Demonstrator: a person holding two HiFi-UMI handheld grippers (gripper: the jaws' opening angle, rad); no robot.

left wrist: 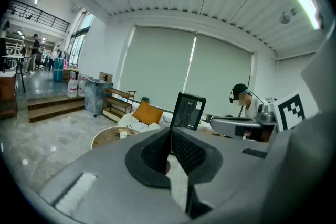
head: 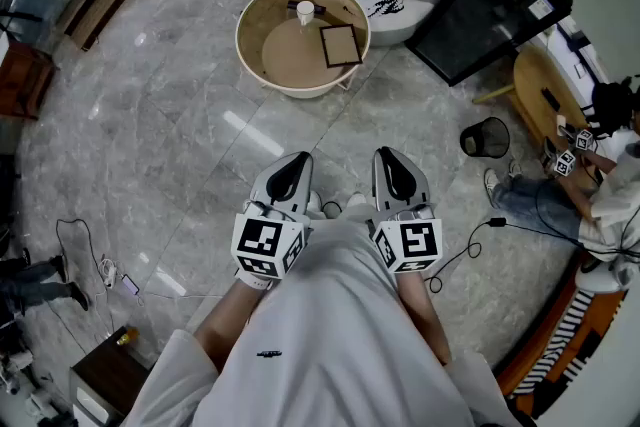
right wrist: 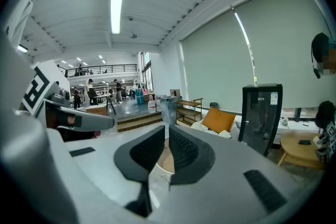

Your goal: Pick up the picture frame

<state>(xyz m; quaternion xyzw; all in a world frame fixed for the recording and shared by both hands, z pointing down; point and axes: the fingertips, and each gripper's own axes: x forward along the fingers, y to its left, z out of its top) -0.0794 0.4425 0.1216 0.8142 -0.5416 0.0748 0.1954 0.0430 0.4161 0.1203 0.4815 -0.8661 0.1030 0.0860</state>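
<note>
Task thing: the picture frame (head: 340, 45) is lying flat in the upper middle of the head view, on a round walled surface (head: 248, 20). It is lying towards the right side, close to the wall.
Neighbouring items: a small white cup (head: 305, 12) is standing just beyond the frame, apart from it.
Left gripper: the left gripper (head: 296, 161) is being held low in the middle of the head view, close to the person's body. In its own view the left gripper (left wrist: 170, 134) is showing its pads pressed together with nothing between them.
Right gripper: the right gripper (head: 392, 157) is being held beside the left one, and its own view (right wrist: 166, 131) is showing the pads meeting, empty.
Separation: both grippers are being held well apart from the surface, with bare floor (head: 180, 115) lying between.
Progress: the approach is being judged as not yet begun.
Handling, judged: the frame is being assessed as thin, stiff and light. A glazed front cannot be confirmed, so it is being treated as fragile and slippery on its face.
Hold point, judged: a grip across one dark border rail is being recommended, not on the centre panel.
Access, judged: with the frame lying flat, one edge is likely needing to be tipped up first, possibly against the wall.
Precondition: the pads are needing to be parted before any hold.
</note>
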